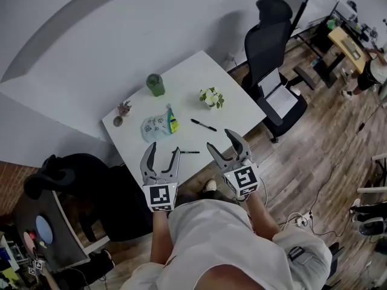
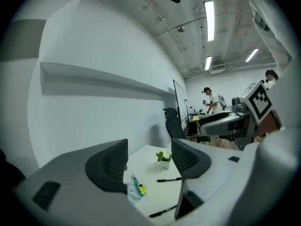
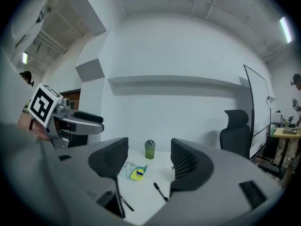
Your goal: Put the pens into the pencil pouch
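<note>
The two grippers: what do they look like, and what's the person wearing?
The grey left gripper and right gripper each have curved jaws with dark ribbed pads and a white cube bearing black square markers. The person wears a pale short-sleeved shirt.

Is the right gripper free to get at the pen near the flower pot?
Probably yes: the right gripper is open and empty, with only bare table between it and the pen.

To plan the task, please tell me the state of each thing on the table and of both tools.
Left tool: open, empty.
Right tool: open, empty.
Pencil pouch: lying on the table; zip unclear.
Far pen: on table, outside pouch.
Near pen: on table, outside pouch.
Green bottle: upright, capped.
</note>
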The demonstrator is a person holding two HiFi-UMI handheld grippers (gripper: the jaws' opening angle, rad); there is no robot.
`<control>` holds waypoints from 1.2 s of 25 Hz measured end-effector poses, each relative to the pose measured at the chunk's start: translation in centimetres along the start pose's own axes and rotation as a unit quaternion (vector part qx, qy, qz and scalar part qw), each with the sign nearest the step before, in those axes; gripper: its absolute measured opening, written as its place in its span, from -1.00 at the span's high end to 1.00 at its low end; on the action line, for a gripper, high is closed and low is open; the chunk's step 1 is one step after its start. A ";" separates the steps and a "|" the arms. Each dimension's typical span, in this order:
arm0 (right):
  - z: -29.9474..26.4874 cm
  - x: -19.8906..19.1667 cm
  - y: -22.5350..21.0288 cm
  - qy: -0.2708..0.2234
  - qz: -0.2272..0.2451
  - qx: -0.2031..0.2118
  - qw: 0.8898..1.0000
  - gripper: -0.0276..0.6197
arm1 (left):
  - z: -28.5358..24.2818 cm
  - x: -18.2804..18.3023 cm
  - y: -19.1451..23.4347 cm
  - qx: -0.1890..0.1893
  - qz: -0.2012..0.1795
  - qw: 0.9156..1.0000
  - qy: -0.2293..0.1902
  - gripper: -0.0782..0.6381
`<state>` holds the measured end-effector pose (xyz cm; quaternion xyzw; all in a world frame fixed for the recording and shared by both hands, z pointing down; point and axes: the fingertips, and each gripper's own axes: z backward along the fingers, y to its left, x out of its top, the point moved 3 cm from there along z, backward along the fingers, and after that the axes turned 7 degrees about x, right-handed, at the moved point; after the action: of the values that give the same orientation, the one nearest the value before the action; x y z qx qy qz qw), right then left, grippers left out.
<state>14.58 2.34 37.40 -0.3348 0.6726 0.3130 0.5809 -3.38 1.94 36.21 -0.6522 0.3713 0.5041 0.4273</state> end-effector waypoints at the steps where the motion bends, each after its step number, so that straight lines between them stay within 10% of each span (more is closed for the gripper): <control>1: -0.3 -0.1 -0.2 -0.001 -0.003 0.002 1.000 0.07 | -0.3 -0.2 0.1 0.002 0.000 1.000 0.004 -0.01; 30: -12.4 -7.9 -6.5 0.151 -0.009 0.003 0.989 0.10 | -15.7 -10.2 4.0 -0.077 0.060 0.991 0.093 0.06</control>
<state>13.58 -10.84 46.58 -0.3823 0.7504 0.2515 0.4769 -3.85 -13.60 47.43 -0.7036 0.4079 0.4930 0.3089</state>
